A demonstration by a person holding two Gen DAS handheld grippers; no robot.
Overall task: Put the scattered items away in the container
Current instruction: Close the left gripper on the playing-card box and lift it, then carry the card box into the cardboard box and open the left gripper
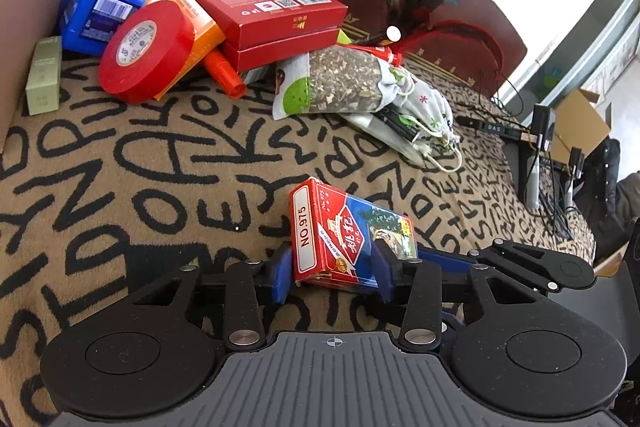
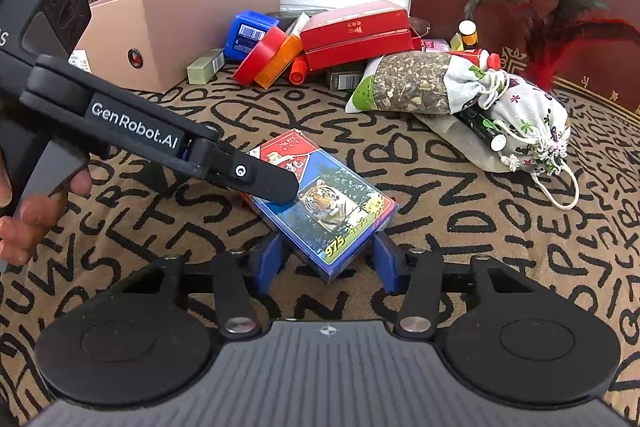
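A red and blue playing-card pack (image 1: pixel 344 231) with a tiger picture lies on the patterned cloth; it also shows in the right wrist view (image 2: pixel 320 203). My left gripper (image 1: pixel 332 275) has its blue pads on both sides of the pack and is shut on it. My right gripper (image 2: pixel 326 261) is open, its pads either side of the pack's near corner without pressing it. The left gripper's body (image 2: pixel 160 135) reaches in from the left. The cardboard box (image 2: pixel 176 31) stands at the back left.
A pile at the back holds a blue box (image 1: pixel 96 11), red tape roll (image 1: pixel 148 47), red boxes (image 1: pixel 264 7), an orange box, a green carton (image 1: pixel 44 75), a seed bag (image 1: pixel 332 83), a drawstring pouch (image 2: pixel 524 115) and feathers (image 2: pixel 560 23). Cables lie at the right (image 1: pixel 536 147).
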